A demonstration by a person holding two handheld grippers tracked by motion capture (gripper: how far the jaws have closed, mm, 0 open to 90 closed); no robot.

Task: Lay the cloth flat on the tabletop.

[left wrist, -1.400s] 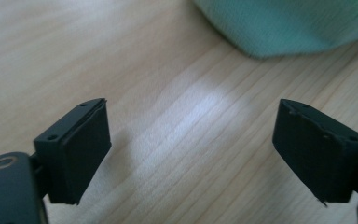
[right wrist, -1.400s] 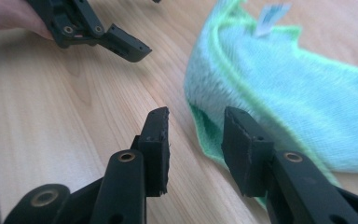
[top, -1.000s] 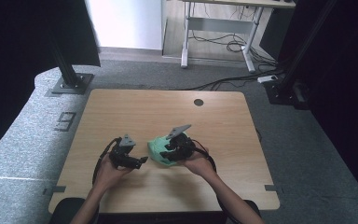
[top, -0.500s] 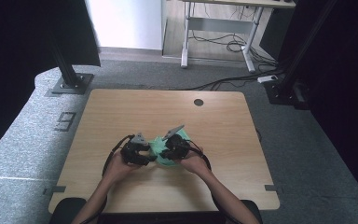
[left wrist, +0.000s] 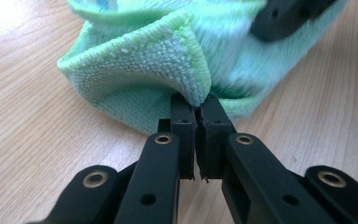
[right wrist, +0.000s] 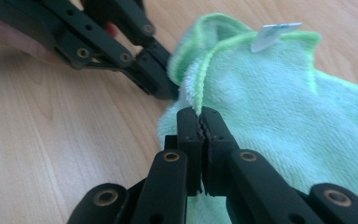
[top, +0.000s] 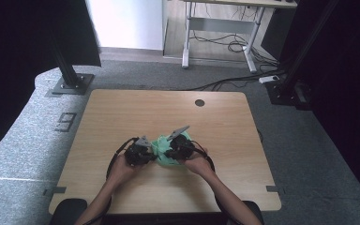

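Observation:
A crumpled green cloth (top: 162,148) lies near the front middle of the wooden table (top: 122,112). My left gripper (top: 149,154) sits at the cloth's left side, my right gripper (top: 168,152) at its right. In the left gripper view my left gripper (left wrist: 196,103) is shut on a stitched edge of the green cloth (left wrist: 144,70). In the right gripper view my right gripper (right wrist: 199,114) is shut on another hem of the green cloth (right wrist: 270,102), which carries a small white tag (right wrist: 272,33). The left gripper's fingers (right wrist: 154,70) touch the cloth just beyond.
A round cable hole (top: 199,102) sits near the table's far edge. Grey carpet surrounds the table, with black stand bases (top: 68,85) at the back left and back right. A desk frame and cables (top: 225,42) stand farther back.
My left gripper moved right across the table to the cloth and shut on its edge. My right gripper stayed on the cloth, shifting slightly.

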